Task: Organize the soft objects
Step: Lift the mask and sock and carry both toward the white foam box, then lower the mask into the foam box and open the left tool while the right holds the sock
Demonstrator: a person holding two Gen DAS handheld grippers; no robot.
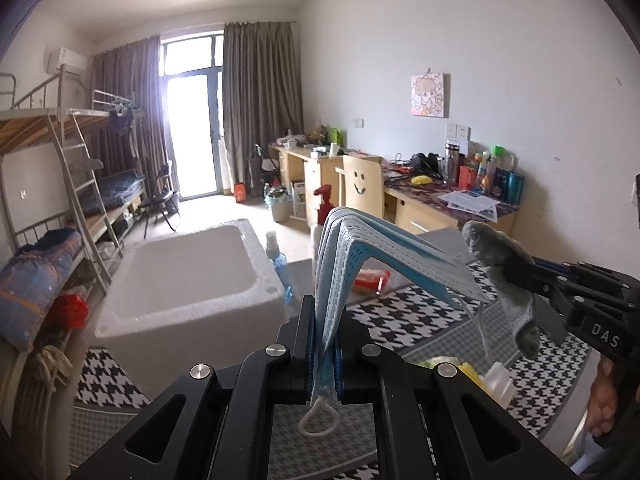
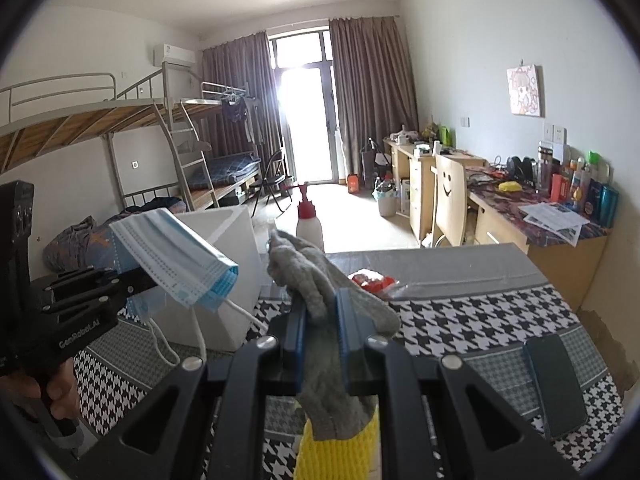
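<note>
Blue masks [image 1: 384,256], one grey cloth [image 2: 316,280]

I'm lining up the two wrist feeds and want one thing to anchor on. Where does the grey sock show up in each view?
Left wrist view: the grey sock hangs at the right edge, clamped in the right gripper.
Right wrist view: the grey sock is at bottom centre, pinched between that gripper's own jaws.
Shared landmark: the white foam box, left of the sock in both views.
</note>
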